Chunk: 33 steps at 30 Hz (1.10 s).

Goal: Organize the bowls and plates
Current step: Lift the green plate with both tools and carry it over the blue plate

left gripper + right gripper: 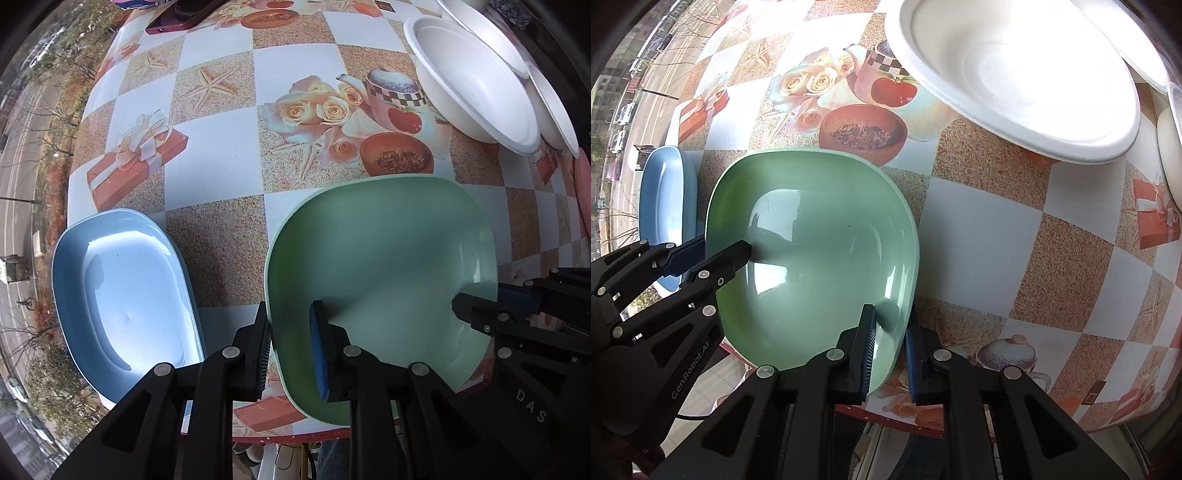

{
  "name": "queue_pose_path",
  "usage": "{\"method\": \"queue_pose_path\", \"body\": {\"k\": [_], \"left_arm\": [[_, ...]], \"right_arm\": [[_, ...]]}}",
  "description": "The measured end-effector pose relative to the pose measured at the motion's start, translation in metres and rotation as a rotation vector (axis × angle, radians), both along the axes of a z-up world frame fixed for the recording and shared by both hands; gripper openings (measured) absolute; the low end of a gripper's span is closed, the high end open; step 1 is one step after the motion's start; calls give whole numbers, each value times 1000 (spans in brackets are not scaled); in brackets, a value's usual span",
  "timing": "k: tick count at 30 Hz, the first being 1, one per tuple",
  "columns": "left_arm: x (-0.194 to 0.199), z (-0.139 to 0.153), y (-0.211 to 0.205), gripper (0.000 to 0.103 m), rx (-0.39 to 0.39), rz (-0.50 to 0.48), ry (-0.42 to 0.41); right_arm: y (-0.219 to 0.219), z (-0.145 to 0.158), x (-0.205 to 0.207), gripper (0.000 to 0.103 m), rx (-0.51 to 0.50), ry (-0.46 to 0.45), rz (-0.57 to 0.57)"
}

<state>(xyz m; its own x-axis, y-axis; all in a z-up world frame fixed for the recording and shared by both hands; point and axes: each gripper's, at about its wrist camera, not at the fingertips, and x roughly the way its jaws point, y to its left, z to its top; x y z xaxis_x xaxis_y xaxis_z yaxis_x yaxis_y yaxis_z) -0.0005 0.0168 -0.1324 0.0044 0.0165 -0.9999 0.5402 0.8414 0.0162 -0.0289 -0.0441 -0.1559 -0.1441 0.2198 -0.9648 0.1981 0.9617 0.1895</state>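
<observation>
table (218, 158): checkered floral oilcloth | window (26, 184): street, possibly parked cars | daylight

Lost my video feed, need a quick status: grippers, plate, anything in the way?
Left gripper and right gripper both straddle the square green plastic plate's rim, jaws not clamped. Blue oval plate sits alongside, apart. White paper bowls beyond.

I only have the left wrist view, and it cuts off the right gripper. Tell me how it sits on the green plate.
Observer: The right gripper straddles the green plate at its rim, one finger inside and one outside. I cannot tell whether it pinches.
Operator: Pin down where along the rim.
Observer: At the plate's near-right corner, just above the table's red edge.
</observation>
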Motion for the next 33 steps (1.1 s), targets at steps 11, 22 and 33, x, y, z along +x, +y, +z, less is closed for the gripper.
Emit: {"method": "queue_pose_path", "body": {"k": [11, 22, 33], "left_arm": [[-5, 0, 8, 22, -12, -9, -16], [-14, 6, 15, 22, -2, -23, -10], [-11, 45, 37, 22, -30, 32, -79]], "right_arm": [[1, 3, -11, 17, -20, 4, 29], [-3, 15, -5, 17, 22, 39, -20], [7, 46, 18, 17, 37, 0, 36]]}}
